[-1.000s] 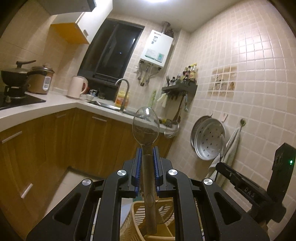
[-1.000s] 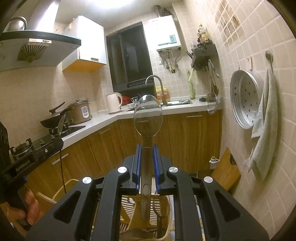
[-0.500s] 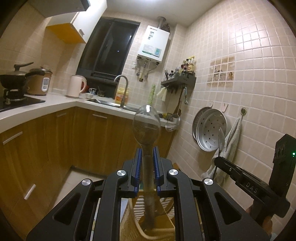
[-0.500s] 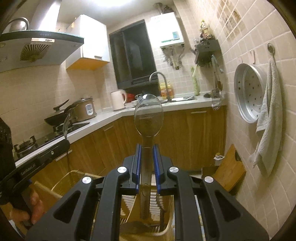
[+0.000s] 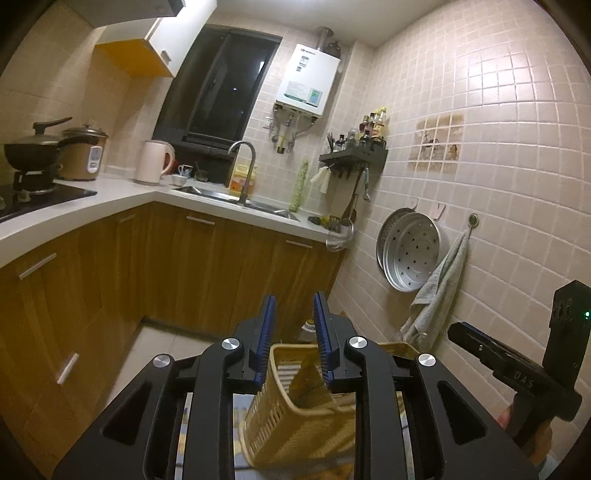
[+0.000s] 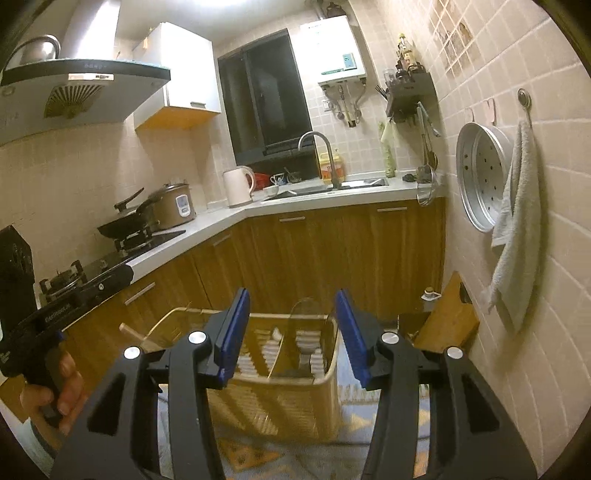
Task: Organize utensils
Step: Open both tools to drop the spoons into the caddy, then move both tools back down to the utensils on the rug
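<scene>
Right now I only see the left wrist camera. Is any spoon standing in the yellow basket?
Observer: Yes. The right wrist view shows a clear spoon upright in the basket, framed by the right gripper's opening jaws, with neither pad touching it.
Operator: What holds my left gripper?
Observer: A person's hand wraps the handle of the left gripper, whose jaws are opening with nothing between them.

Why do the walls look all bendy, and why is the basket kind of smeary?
Left wrist view: the fisheye lens curves the tiled wall, and the yellow basket is motion-blurred. Right wrist view: the same bending, a bright ceiling glare, and a smeared basket and patterned cloth beneath.
</scene>
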A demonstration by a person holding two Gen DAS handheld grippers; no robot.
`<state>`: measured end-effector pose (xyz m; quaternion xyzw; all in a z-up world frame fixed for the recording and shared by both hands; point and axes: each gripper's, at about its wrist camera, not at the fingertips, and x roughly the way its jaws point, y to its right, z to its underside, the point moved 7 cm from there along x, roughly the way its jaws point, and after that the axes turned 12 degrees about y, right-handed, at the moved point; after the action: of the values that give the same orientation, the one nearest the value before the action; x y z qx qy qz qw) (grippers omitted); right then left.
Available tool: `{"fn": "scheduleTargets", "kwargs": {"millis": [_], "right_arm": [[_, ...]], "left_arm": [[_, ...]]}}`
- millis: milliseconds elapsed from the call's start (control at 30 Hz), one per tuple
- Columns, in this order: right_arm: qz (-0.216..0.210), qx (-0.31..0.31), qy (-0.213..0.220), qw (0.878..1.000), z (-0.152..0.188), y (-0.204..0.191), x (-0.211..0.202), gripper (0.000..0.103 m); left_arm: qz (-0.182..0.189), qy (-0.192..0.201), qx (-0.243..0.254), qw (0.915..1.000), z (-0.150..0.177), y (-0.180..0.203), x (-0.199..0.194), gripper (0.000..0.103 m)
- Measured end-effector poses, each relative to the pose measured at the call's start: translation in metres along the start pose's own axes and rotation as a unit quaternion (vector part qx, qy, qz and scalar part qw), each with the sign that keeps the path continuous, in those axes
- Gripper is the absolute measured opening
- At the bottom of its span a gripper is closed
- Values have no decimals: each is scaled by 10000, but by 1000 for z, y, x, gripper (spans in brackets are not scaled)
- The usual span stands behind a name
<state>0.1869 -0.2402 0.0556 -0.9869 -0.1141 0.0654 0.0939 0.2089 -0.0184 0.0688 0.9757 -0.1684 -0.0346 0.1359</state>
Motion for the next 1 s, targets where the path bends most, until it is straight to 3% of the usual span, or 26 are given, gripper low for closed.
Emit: {"fn": "scheduleTargets", "kwargs": {"millis": [200,300,400,533,667,933,1000], "right_arm": [[125,-11,-457,9989,-1,-12,-31,45],[121,72,-807,9966,4,-20,-46,45],[128,101,-1330,9910,18,-30,-58,45],[52,245,-2117,9770,49,-41,-70,45],[-32,370,-2808,9591,85,-51,-83,45],[164,330,-3568,9335,138,-56,-104,45],[225,408,-3724,9269,150,-50,-108,37]], "left_arm": [[74,-238,-183,9995,-8,4,-33,26],[84,-505,-127,9986,-8,10,-50,29],[136,-1036,-115,9945,1,15,-65,36],[212,-1978,-260,9797,31,18,-83,36],[86,-2479,-221,9685,61,15,-103,36],[131,-3416,-177,9396,132,11,-138,36],[160,-3642,-145,9311,152,12,-145,36]]}}
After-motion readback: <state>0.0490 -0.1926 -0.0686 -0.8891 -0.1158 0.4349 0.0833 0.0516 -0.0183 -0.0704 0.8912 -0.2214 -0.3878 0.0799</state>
